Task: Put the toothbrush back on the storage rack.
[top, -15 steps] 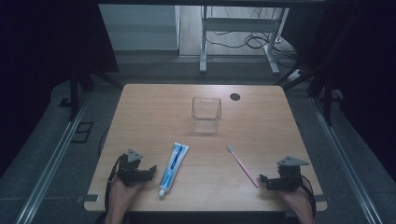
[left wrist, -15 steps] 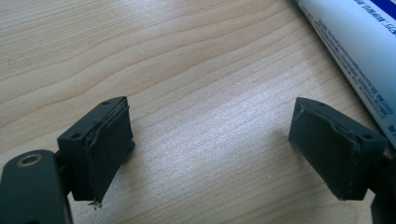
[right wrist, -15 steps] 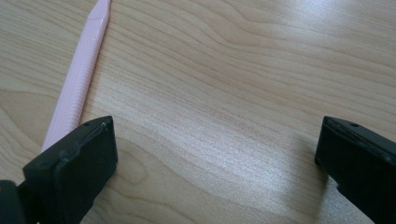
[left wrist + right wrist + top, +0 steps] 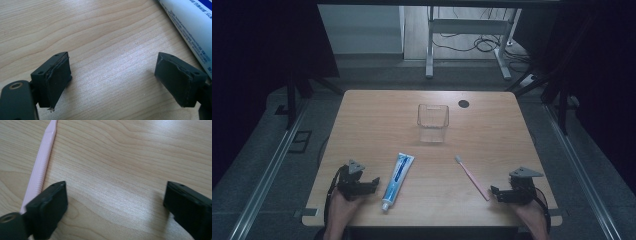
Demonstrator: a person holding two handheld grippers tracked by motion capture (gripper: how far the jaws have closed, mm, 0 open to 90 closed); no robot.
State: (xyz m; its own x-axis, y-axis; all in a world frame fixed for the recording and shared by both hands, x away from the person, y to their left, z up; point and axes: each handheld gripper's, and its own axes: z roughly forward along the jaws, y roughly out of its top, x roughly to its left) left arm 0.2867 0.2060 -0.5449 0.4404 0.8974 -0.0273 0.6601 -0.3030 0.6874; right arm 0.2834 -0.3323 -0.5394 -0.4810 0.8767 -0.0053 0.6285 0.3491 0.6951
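Toothpaste tube (image 4: 397,180) lay flat on surface (image 4: 377,125), near front edge, cap toward person, just right of left gripper (image 4: 371,183). Judged light, soft-walled, dents under squeeze; best taken mid-body across width. Blue print on tube, too small to read. Pink toothbrush (image 4: 472,177) lay just left of right gripper (image 4: 495,192); judged light, stiff, thin handle, ribbed for grip. Both grippers wide, nothing between jaws. Clear plastic cup (image 4: 432,122) stood well beyond, mid-surface.

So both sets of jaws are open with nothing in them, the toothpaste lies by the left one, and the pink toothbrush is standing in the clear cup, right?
Not quite: the pink toothbrush lies flat on the table, apart from the clear cup, as the high view shows. The rest holds.
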